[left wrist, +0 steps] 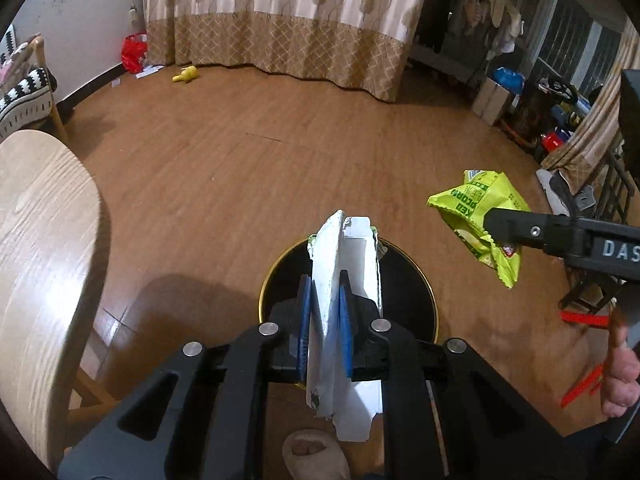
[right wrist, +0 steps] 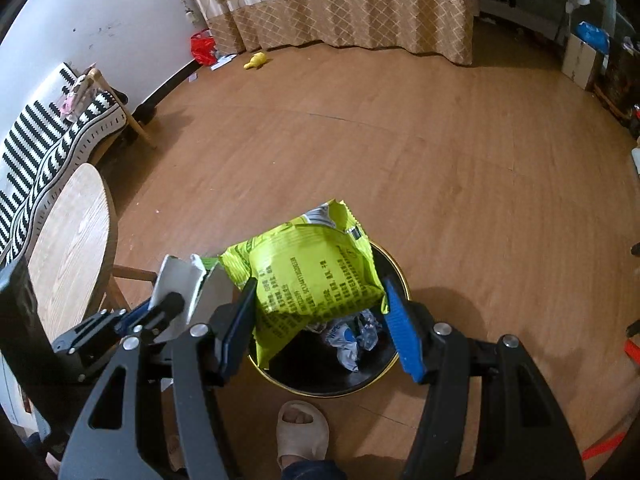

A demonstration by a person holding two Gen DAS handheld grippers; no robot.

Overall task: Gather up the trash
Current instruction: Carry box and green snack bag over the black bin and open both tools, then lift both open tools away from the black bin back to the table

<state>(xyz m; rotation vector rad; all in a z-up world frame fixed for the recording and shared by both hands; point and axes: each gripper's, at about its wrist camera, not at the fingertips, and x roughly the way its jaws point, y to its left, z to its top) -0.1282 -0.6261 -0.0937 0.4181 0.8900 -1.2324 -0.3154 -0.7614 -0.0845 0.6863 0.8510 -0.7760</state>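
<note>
Both hands are parked over the black bin (right wrist: pixel 384 376) on the floor. The left gripper (left wrist: pixel 325 320) is pinched tight on a flattened white carton (left wrist: pixel 340 280); the right gripper (right wrist: pixel 320 320) has its jaws clamped around a puffy green snack bag (right wrist: pixel 312 272). I'd centre each piece inside the gold rim before letting go, carton first. The wooden table (left wrist: pixel 40 240) crowds the left; the far floor is wide open.

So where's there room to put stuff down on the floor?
Bare floor runs from the bin to the curtain, and right of the bin. The table top looks bare too. It is crowded over the bin: the green bag, the white carton and both pairs of fingers.
</note>
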